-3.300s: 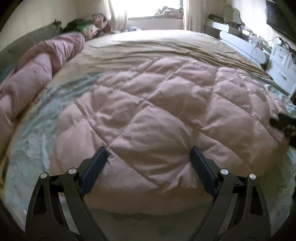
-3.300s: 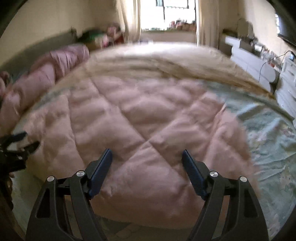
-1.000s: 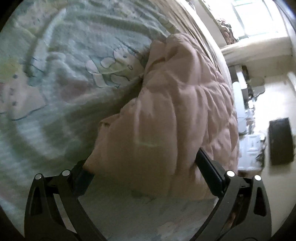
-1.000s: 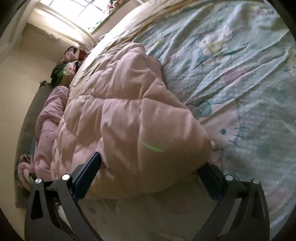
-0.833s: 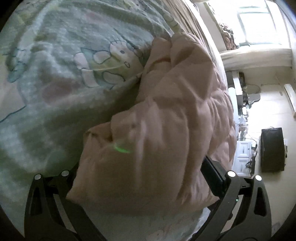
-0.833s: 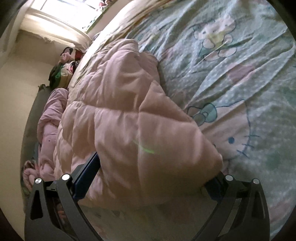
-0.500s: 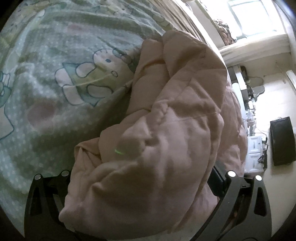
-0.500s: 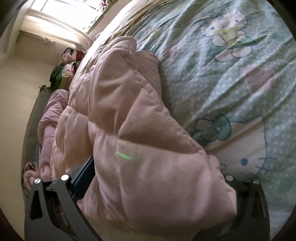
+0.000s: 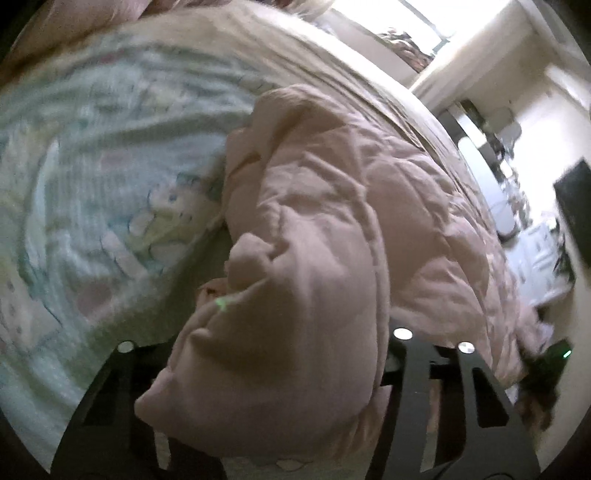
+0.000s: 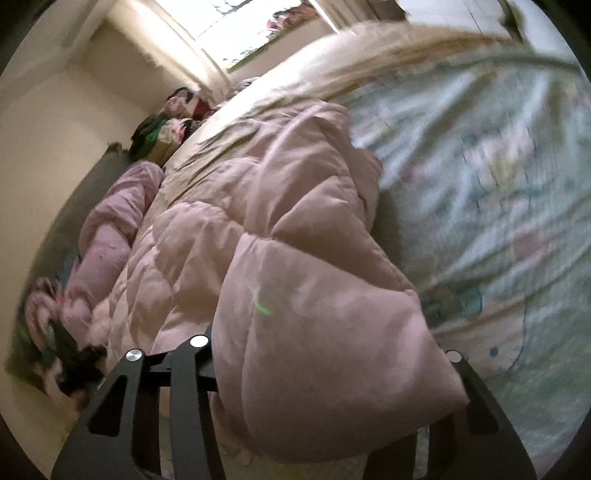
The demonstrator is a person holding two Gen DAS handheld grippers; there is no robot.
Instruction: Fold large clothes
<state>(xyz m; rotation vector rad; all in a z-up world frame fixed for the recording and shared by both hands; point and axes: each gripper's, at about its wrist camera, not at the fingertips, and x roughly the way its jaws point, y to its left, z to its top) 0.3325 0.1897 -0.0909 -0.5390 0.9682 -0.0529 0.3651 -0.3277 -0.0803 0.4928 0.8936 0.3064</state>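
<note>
A large pink quilted duvet point(image 9: 332, 206) lies folded on the bed. In the left wrist view its near-left corner bulges between my left gripper's point(image 9: 266, 373) jaws, which have closed in on it and lift it; the fingertips are hidden by the fabric. In the right wrist view the duvet point(image 10: 258, 229) shows again, and its near-right corner fills my right gripper point(image 10: 325, 391), which is shut on it and lifts it; the fingertips are hidden here too.
The bed sheet point(image 9: 92, 155) is pale green with cartoon prints point(image 10: 498, 206). A rolled pink blanket point(image 10: 110, 236) and a clothes pile point(image 10: 166, 125) lie along the wall. White cabinets and a dark screen point(image 9: 572, 206) stand beside the bed. The window point(image 10: 236, 26) is bright.
Both grippers moved from open above the duvet's near edge to its two corners, closed on them, and have started lifting; the corners now bunch up between the jaws.
</note>
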